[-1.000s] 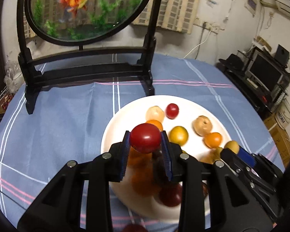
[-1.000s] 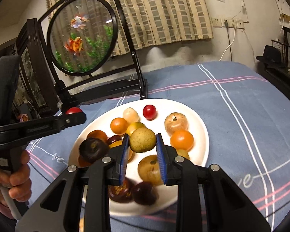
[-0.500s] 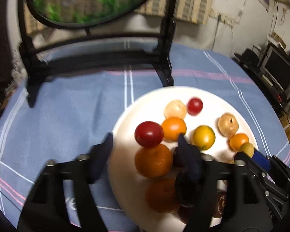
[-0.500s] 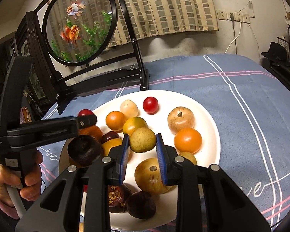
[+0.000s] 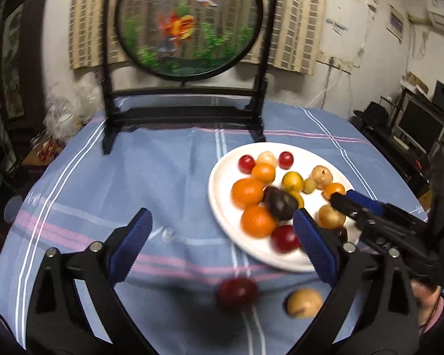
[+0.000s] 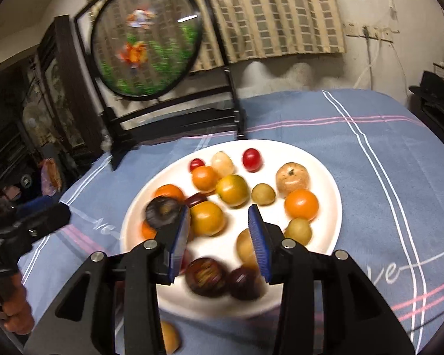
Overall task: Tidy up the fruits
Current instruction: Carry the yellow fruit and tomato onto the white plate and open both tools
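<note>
White plate [image 6: 334,207] on the blue-clothed desk [image 5: 133,183] is carrying orange, yellow, red and dark purple fruits [image 6: 231,190]. Left hand-held gripper [image 5: 222,242] is standing released, jaws just opened, over bare cloth. Right hand-held gripper [image 6: 219,236] is opening, empty, above the plate; a small green fruit [image 6: 262,194] is lying beyond it.

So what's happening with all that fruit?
A person holds a gripper in each hand and is putting fruit on the white plate. Both grippers have just been opening with nothing between their fingers: the left gripper is over the blue cloth beside the plate, the right gripper over the plate. A red fruit and a tan one lie off the plate.
</note>
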Motion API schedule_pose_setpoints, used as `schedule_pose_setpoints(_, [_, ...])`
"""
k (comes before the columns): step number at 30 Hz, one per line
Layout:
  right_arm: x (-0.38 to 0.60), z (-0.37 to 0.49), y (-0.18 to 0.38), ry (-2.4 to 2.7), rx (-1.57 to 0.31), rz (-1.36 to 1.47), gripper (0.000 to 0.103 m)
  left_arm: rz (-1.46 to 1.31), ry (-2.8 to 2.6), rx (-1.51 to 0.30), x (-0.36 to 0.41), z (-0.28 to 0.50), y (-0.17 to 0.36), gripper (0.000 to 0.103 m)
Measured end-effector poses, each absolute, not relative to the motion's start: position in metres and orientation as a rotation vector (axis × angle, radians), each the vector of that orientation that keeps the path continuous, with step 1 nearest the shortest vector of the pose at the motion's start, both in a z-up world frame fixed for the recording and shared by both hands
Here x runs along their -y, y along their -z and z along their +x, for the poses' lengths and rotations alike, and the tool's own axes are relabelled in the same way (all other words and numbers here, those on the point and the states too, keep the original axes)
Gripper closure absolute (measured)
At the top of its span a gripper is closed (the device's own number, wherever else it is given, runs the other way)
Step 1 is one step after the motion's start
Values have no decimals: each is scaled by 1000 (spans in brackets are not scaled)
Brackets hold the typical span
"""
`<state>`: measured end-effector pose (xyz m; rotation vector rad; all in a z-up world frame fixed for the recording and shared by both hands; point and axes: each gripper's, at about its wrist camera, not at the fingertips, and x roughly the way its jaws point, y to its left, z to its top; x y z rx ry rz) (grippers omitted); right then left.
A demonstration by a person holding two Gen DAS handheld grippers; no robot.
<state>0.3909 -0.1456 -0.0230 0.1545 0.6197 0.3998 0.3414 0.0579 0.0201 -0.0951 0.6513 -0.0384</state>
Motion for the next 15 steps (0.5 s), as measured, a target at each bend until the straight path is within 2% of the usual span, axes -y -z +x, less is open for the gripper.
schedule_pose_setpoints(8, [124, 323, 29, -480, -646, 34, 59, -160, -60, -726, -83, 311, 23, 5])
schedule_pose_setpoints(15, [99, 303, 54, -512, -724, -115, 59, -116, -131, -730, -81, 306, 23, 5])
